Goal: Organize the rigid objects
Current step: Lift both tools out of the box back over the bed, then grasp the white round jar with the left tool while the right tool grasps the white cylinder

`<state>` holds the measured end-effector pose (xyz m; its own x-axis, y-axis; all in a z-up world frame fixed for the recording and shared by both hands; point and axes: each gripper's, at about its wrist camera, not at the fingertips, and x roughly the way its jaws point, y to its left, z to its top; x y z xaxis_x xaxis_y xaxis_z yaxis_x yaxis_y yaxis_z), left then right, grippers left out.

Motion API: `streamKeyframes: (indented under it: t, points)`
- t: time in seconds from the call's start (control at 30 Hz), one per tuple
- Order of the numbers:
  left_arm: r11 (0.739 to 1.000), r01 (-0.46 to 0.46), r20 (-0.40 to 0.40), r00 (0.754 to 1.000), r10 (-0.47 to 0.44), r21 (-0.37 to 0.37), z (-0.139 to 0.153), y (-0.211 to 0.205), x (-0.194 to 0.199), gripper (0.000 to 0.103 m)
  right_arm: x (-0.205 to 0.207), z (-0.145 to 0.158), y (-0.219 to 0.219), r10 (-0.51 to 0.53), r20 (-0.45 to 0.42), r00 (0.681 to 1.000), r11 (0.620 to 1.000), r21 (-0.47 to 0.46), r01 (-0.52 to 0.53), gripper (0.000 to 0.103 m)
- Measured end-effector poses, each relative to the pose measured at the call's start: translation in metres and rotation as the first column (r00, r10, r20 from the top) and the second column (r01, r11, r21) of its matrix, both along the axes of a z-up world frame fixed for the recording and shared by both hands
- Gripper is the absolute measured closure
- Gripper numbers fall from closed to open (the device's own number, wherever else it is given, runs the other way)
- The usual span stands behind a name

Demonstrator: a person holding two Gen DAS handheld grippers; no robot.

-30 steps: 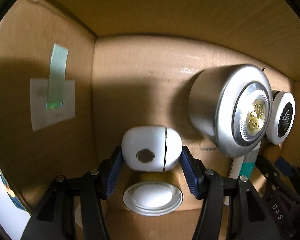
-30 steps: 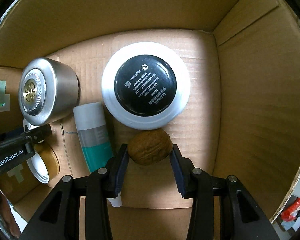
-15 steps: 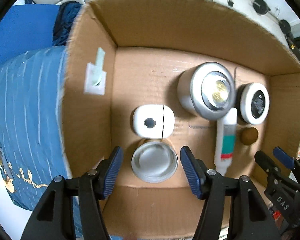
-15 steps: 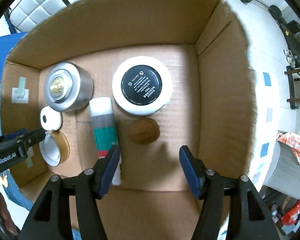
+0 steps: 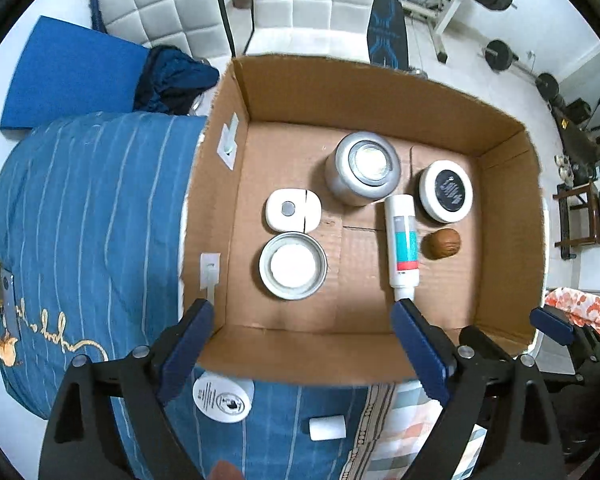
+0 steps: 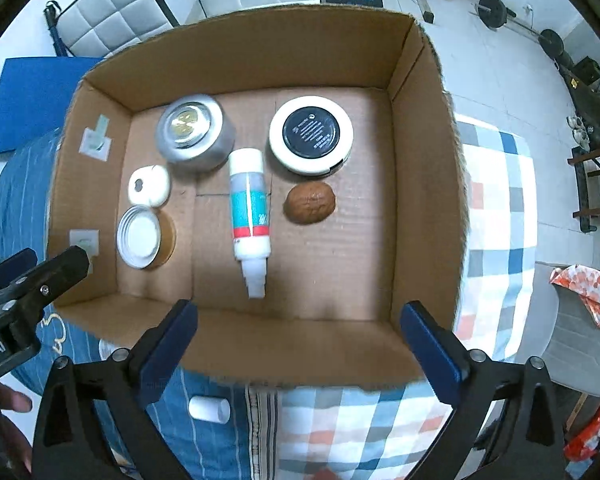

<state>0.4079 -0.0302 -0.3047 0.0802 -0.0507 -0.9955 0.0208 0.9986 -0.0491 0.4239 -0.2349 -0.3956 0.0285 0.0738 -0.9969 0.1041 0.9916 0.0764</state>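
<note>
With both grippers, left [image 5: 302, 340] and right [image 6: 298, 342], above the cardboard box [image 6: 260, 344], jaws wide and empty, your next pick is likely the white cap [image 6: 209, 409] on the bed.

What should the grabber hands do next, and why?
Probably lower the left gripper toward the small white cylinder on the blue blanket. Both grippers are open and empty above the cardboard box, and that piece lies outside it.

Brown walnut [image 6: 309, 203], blue striped blanket [image 5: 88, 208], checked cloth [image 6: 496, 216].
</note>
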Motion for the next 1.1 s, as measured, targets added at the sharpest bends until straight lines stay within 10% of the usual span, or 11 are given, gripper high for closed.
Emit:
streamKeyframes:
  t: [0.7,0.87,1.1]
  points:
    - [0.999,0.032,0.217,0.976,-0.026,-0.027,0.091,0.001,-0.083,0.012,-0.087,0.092,0.007,-0.043,0.170,0.984,0.999,-0.026,0.048,0.000]
    - [0.997,0.035,0.205,0.978,-0.048,0.064,0.065,0.032,-0.124,0.012,-0.126,0.046,0.040,-0.048,0.072,0.996,0.999,0.015,0.047,0.000]
    - [0.993,-0.013,-0.003,1.000,0.013,0.119,-0.026,0.087,-0.156,0.012,-0.150,-0.069,0.085,-0.081,-0.127,0.989,0.993,0.075,0.091,0.000]
